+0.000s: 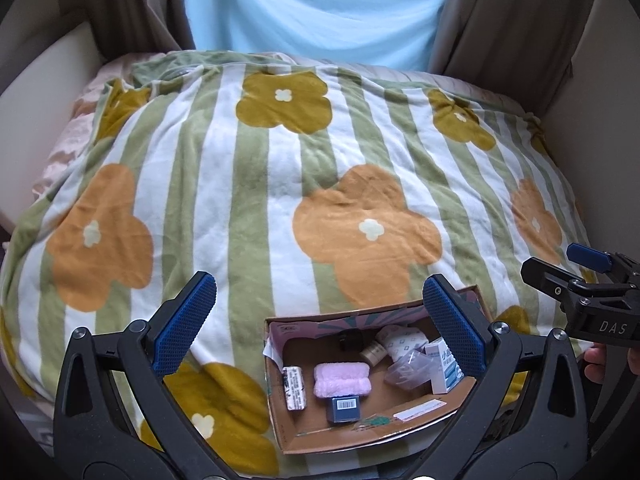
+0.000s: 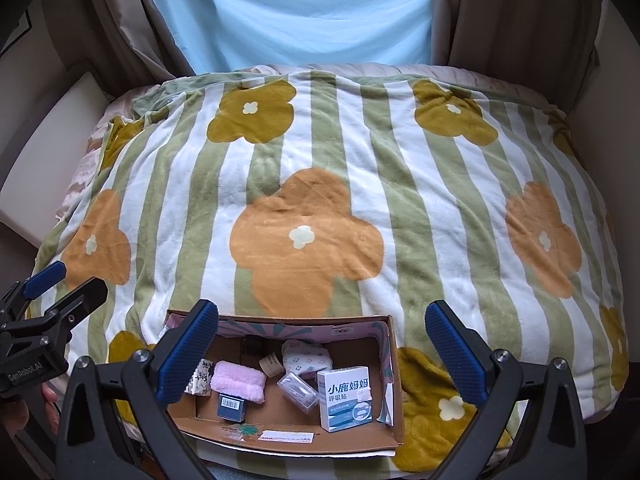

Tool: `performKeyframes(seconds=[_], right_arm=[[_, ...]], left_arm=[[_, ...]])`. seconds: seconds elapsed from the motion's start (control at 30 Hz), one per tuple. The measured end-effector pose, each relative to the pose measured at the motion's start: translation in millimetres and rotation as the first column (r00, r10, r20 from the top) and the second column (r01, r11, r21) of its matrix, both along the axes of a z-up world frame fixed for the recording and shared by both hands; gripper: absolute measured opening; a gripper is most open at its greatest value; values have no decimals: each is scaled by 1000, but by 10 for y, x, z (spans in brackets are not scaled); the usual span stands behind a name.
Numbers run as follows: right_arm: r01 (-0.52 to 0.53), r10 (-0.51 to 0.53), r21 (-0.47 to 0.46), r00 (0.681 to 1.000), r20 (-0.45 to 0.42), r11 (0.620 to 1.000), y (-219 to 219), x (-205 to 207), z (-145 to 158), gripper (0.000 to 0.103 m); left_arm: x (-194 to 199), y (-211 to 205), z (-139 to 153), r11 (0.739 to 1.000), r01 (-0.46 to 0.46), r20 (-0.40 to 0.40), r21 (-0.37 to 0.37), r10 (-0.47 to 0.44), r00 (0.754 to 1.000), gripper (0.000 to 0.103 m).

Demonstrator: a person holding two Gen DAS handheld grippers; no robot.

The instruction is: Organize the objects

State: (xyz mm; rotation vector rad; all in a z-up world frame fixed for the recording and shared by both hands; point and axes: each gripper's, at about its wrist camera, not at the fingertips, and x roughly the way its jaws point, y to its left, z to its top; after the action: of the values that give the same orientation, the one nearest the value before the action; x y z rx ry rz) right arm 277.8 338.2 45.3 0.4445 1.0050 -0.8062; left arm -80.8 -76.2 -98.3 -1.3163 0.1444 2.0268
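Both the left gripper (image 1: 320, 320) and right gripper (image 2: 320, 344) hover spread and empty; items already fill the cardboard box (image 2: 394, 364), the flowered blanket (image 2: 320, 184) seemingly bare.

At your twelve o'clock a pale blue window blind (image 2: 316, 20) glows with daylight, brown curtains (image 2: 516, 16) hanging at eleven and one, cream wall panels (image 1: 44, 92) at nine
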Motion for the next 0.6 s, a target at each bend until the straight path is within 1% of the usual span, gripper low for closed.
performKeyframes(seconds=[0.6], right_arm=[[-14, 14, -7, 1000, -4, 1000, -34, 46, 35, 103]], left_arm=[[-20, 47, 25, 1000, -6, 15, 8, 6, 1000, 103]])
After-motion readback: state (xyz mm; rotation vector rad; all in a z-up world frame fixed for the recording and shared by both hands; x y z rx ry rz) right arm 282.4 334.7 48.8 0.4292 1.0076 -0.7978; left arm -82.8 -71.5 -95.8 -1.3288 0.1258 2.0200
